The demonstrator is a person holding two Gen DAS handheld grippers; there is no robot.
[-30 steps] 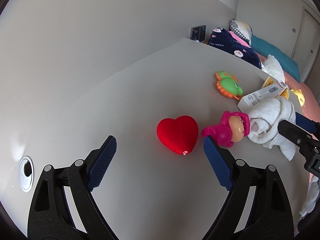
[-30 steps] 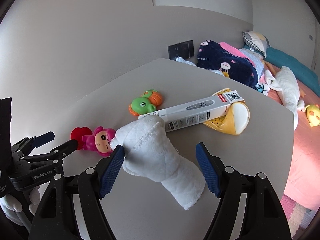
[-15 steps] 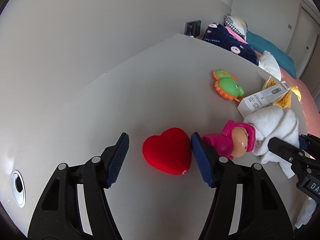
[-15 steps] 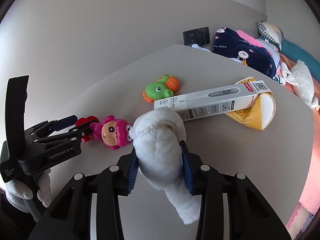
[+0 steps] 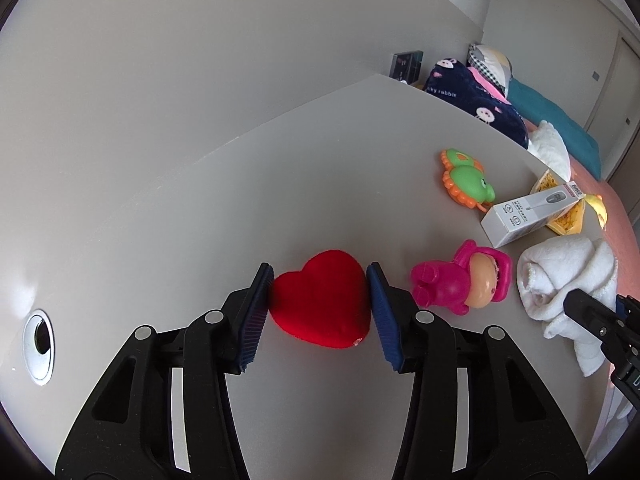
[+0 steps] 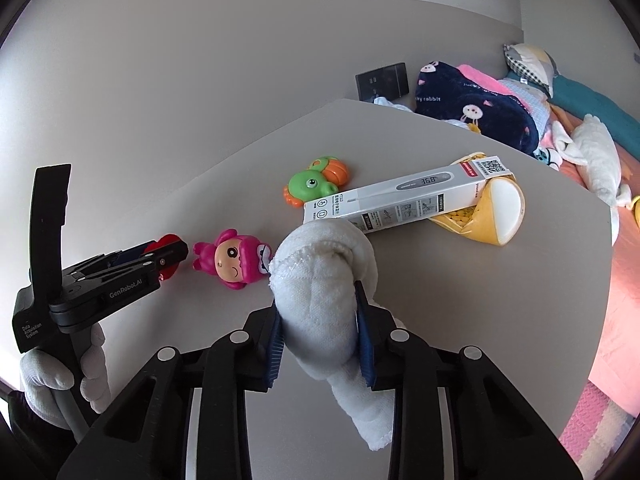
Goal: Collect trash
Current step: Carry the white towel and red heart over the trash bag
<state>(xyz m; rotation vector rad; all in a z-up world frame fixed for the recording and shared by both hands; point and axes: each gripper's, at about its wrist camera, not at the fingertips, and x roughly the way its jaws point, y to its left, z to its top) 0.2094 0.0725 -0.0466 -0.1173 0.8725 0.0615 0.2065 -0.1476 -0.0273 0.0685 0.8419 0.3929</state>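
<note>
Where both gaped a second ago, left hand-held gripper (image 5: 320,304) closes on red heart (image 5: 320,300), right hand-held gripper (image 6: 320,328) on white towel (image 6: 320,280).

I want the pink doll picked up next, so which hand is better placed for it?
Probably left, once free. Its jaws are closing on the red heart, right beside the pink doll. The right jaws are closing on the white towel, also close.

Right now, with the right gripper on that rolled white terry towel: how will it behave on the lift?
Probably floppy: the rolled white terry towel bulges around the closing right gripper, whose pads already dent it. Its loose tail trails on the grey table, so it will likely dangle and may unroll. It looks light and not slippery, given the looped pile.
</note>
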